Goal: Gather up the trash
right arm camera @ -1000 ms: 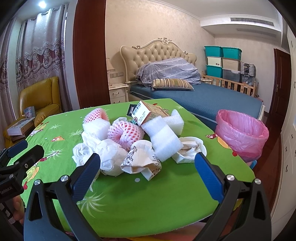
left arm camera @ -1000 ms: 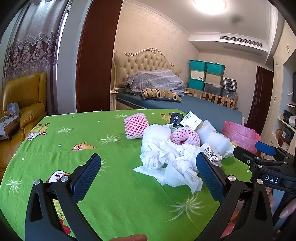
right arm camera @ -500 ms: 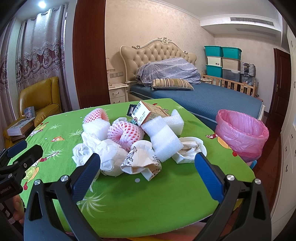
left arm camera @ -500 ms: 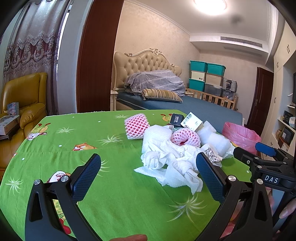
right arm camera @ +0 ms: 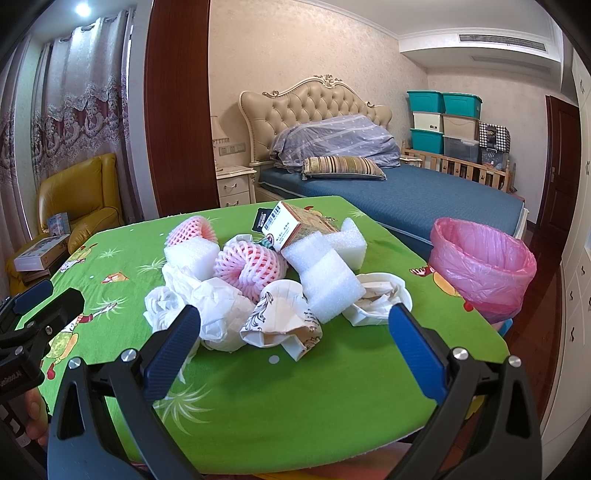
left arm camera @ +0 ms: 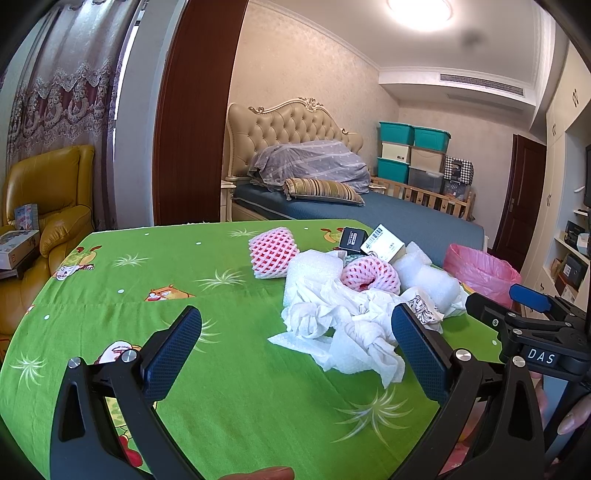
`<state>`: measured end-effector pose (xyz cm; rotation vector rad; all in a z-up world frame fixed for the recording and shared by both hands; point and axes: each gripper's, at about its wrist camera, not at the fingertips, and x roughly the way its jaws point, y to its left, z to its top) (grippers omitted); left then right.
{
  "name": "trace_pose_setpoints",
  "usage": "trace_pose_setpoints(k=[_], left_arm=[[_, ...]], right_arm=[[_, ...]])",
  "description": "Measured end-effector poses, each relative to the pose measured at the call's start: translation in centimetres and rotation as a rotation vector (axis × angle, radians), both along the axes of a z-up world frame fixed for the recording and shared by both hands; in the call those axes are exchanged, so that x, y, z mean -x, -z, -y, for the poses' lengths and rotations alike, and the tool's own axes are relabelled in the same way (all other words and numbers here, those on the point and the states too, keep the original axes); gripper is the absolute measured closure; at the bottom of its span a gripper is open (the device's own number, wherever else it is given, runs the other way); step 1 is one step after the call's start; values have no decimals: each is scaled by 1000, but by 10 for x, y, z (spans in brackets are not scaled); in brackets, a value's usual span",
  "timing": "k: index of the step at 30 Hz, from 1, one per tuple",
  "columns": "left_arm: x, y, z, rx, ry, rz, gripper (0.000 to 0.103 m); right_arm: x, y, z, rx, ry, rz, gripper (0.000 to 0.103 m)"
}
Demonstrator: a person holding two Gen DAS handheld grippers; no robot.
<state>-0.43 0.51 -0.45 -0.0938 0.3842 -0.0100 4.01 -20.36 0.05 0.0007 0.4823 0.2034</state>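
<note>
Pink bin [right arm camera: 484, 266] interior: right view | lamp [left arm camera: 419, 11]: left view only

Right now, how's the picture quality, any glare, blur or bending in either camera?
Left wrist view: the ceiling lamp blows out white, and the fisheye curves the door frame. Right wrist view: a small ceiling light glares, the corners go black, and the trash pile looks sharp.

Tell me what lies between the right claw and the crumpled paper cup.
Bare green cloth, right wrist view; the open right claw sits just short of the cup.
</note>
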Motion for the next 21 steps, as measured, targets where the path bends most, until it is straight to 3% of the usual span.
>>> trace_pose_setpoints(k=[21], left_arm=[[6,-3,1,-9,2,24,7]], right_arm=[[-1,0,0,-1,1,-1,4]])
